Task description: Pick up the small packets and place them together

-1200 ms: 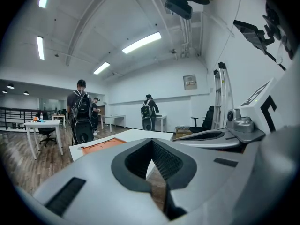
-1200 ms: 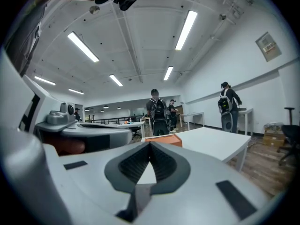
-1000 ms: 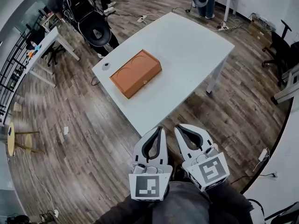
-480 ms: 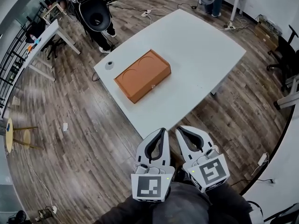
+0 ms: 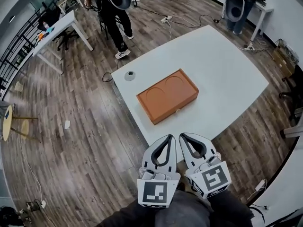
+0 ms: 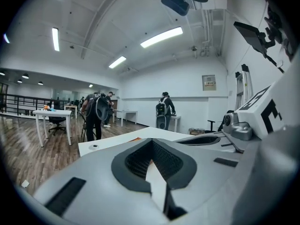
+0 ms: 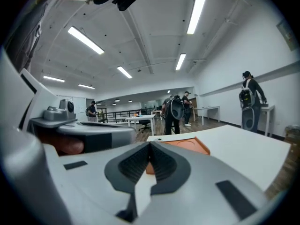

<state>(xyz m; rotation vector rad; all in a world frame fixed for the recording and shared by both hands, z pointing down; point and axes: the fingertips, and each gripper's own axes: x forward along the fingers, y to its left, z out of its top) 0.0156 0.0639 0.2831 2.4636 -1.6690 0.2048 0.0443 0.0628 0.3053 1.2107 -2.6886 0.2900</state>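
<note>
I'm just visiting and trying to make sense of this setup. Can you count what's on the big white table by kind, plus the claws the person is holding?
Orange box: 1
Small round grey object: 1
Claws: 2 (left claw, right claw), both held short of the table
Total: 4

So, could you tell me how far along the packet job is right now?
Nothing looks done yet: no packets are in sight, only an orange box and a small round object on the white table. In hand: nothing; the left gripper and right gripper are both shut and empty, at the table's near corner. Left: finding, lifting and grouping every packet.
</note>
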